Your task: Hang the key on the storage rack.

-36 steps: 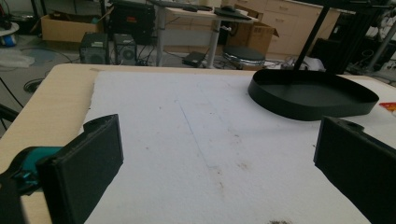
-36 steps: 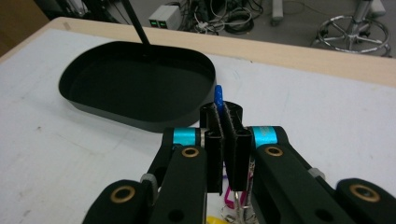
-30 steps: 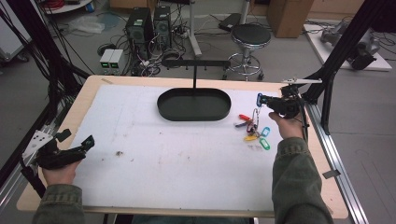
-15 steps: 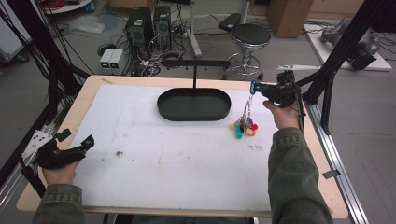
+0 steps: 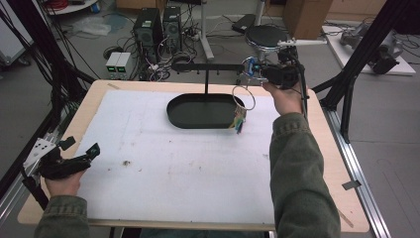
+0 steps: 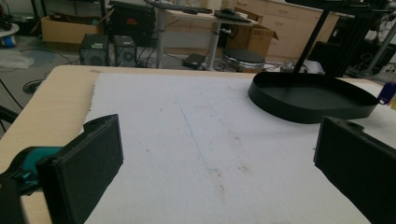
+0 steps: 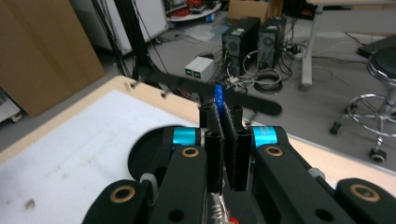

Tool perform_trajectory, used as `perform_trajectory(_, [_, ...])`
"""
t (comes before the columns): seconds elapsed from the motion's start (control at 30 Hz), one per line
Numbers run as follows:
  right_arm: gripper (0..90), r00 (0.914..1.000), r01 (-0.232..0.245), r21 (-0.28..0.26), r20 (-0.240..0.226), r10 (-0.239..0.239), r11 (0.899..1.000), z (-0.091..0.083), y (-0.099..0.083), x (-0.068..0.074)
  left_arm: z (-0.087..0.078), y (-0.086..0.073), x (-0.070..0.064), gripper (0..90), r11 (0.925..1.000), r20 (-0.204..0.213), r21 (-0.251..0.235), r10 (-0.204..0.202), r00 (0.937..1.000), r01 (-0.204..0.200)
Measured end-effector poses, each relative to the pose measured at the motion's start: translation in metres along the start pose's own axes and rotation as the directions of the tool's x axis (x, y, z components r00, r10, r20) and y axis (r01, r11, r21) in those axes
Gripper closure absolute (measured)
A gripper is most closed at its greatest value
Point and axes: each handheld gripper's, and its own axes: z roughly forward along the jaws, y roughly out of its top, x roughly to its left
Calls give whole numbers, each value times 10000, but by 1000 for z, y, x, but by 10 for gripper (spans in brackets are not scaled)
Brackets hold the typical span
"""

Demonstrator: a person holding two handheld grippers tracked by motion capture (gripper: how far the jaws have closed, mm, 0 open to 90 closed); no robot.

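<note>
My right gripper [image 5: 253, 68] is raised beyond the right end of the black oval tray [image 5: 198, 117], close to the right tip of the stand's horizontal bar [image 5: 208, 66]. It is shut on a bunch of coloured key tags; a blue tag [image 7: 217, 94] sticks up between its jaws. A wire ring [image 5: 243, 97] and the other tags [image 5: 239, 120] dangle below it, over the tray's right rim. My left gripper [image 5: 83, 154] rests open at the table's left edge with nothing between its pads [image 6: 81, 170].
The tray carries an upright post [image 5: 206, 84] under the bar [image 7: 252, 105]. White mat [image 5: 188, 168] covers the wooden table. A stool [image 5: 265, 35], computers [image 5: 156, 25] and cables stand on the floor behind. Black frame struts [image 5: 356, 74] rise at the right.
My right gripper has lifted the bunch of key tags off the mat and carried it up and back toward the stand's bar. The left gripper has stayed still.
</note>
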Motion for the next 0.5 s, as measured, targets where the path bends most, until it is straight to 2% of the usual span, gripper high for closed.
perform_trajectory(0.03, [879,9999,158,-69,-19,-158,9999,5,9,5,0,0,0,18,10000,6,-4,-11,10000,11])
perform_trajectory(0.2, [879,9995,293,-81,-62,-294,9995,11,24,13,0,0,1,18,10000,14,-4,0,10000,0])
perform_trajectory(0.5, [878,9990,442,57,-116,-441,9990,27,32,23,-1,0,2,18,10000,-12,-21,-51,10000,51])
